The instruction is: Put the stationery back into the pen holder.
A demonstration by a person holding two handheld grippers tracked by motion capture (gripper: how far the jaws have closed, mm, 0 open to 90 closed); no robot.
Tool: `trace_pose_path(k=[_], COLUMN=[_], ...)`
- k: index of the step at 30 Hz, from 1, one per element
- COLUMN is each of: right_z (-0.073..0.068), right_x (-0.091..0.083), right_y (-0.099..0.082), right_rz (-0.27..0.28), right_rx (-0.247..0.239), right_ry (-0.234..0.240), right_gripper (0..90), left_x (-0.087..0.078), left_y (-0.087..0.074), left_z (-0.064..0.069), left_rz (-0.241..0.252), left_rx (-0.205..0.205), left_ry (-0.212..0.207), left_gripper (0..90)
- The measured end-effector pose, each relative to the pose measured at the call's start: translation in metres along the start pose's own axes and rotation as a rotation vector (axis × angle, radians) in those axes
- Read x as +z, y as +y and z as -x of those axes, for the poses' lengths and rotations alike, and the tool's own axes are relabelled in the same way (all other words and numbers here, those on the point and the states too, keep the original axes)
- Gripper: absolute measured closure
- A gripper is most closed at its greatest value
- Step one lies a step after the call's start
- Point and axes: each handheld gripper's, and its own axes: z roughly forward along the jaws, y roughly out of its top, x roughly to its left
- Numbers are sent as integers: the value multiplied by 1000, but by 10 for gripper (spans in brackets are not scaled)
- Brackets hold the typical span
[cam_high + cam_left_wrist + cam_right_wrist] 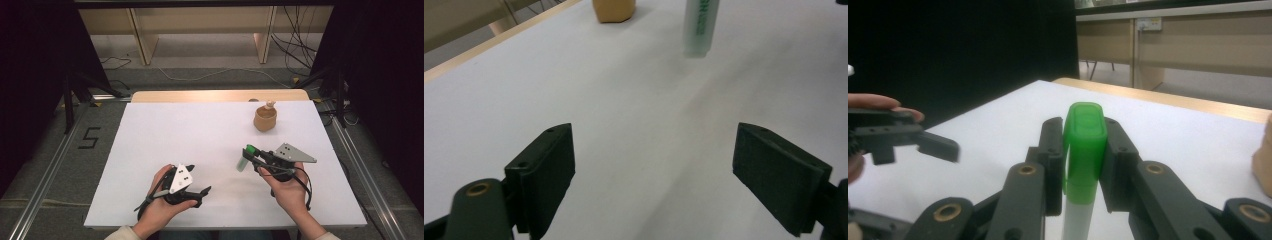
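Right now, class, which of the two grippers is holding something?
The right gripper: its jaws are closed on the green cap of a marker. The left gripper has its jaws spread wide with nothing between them.

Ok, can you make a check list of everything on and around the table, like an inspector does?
Surface: white table, bare across most of its top, wooden strip at the far edge.
Job's things: marker with a green cap, held upright with its clear end just above or on the table; tan cup near the far right corner, something pale sticking out of it.
Clutter: nothing seen.
Grippers: left gripper open, jaws wide apart, holding nothing; right gripper shut on the marker's cap.
Cables: loose cables on the floor beyond the table.
Surroundings: wooden shelf frame behind; a "5" marked on the floor at left.
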Motion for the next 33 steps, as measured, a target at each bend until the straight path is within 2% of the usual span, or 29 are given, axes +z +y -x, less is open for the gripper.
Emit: trace_pose_path(k=[3,10,25,33], right_z=[5,17,52,69], right_x=[-1,-3,-5,0], right_y=[1,5,20,28], right_rz=[-2,-5,19,11], right_rx=[-33,-39,-51,-52], right_ry=[-17,-63,-176,-207], right_gripper=[748,748,748,748], left_x=[-10,-23,-25,-23], left_y=[-8,-20,-30,-30], left_z=[-9,-21,-29,-29], left_rz=[-3,-8,-21,-23], left_rx=[-14,-40,-65,-69], left_ry=[23,66,90,94], left_gripper=[172,180,183,189])
